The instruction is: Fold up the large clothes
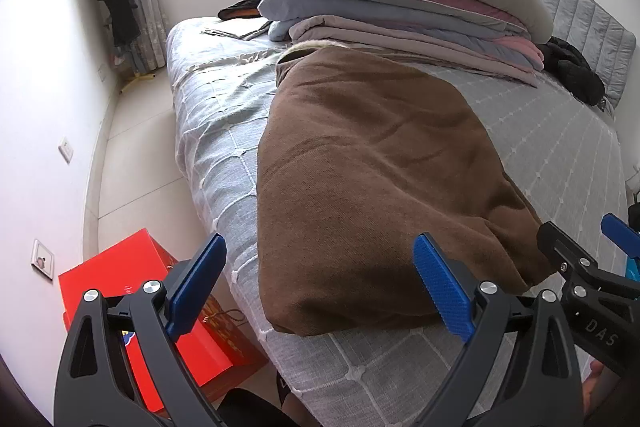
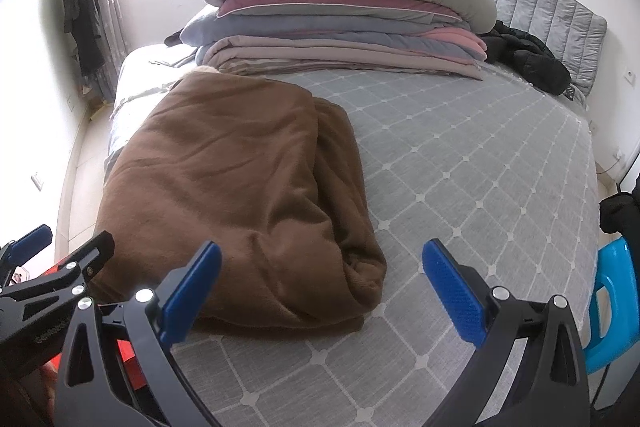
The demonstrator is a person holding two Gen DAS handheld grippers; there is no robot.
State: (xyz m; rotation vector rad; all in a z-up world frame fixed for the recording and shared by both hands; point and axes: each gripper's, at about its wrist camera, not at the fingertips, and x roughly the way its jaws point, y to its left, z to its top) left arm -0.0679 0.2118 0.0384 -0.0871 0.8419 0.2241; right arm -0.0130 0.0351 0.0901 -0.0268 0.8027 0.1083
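On the bed (image 2: 460, 147), a folded brown coat (image 2: 240, 195).
Just short of the coat, left hand-held gripper (image 1: 320, 283) and right hand-held gripper (image 2: 320, 287) hover released, empty.

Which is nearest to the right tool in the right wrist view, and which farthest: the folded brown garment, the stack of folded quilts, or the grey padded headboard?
From the right tool, which is open:
1. Folded brown garment, just ahead, to the left.
2. Stack of folded quilts, across the bed, centre.
3. Grey padded headboard, far right, against the wall.
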